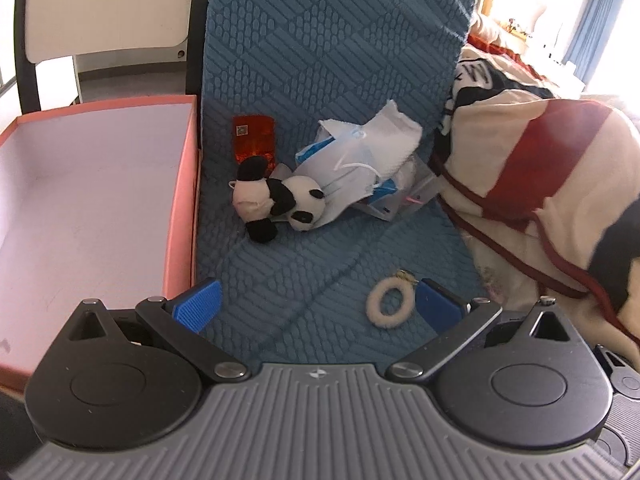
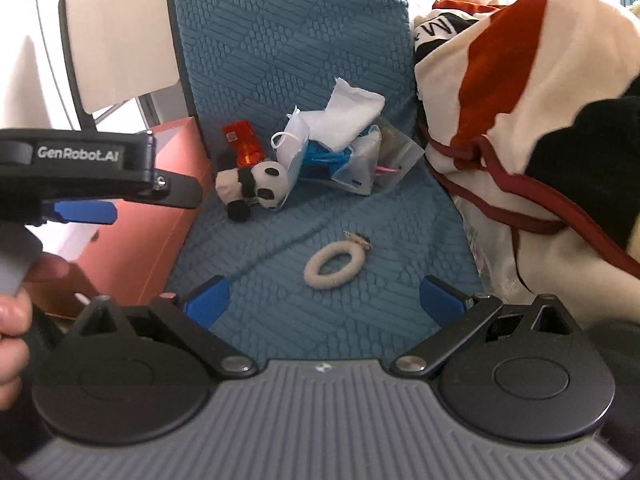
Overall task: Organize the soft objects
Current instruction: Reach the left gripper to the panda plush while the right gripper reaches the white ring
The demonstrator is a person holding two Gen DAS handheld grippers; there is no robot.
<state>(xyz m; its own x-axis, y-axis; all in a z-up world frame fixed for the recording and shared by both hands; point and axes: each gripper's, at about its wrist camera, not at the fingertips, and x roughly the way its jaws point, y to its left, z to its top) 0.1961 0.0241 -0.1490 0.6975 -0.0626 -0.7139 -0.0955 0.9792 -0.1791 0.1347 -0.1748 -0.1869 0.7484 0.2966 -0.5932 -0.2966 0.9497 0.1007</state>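
Note:
A small panda plush (image 1: 280,200) (image 2: 252,186) lies on the blue textured mat (image 1: 304,272) (image 2: 288,280). Behind it lies a heap of white face masks and packets (image 1: 360,160) (image 2: 340,148), and a red packet (image 1: 254,140) (image 2: 242,142). A cream hair tie (image 1: 387,302) (image 2: 334,265) lies nearer. My left gripper (image 1: 316,306) is open and empty above the mat, its right finger beside the hair tie; it shows from the side in the right wrist view (image 2: 86,213). My right gripper (image 2: 324,300) is open and empty, just short of the hair tie.
An open pink box (image 1: 182,200) (image 2: 168,216) with a pale inside stands left of the mat. A cream, red and black blanket (image 1: 540,176) (image 2: 520,120) is piled on the right. A chair back (image 1: 104,4) (image 2: 116,32) stands behind.

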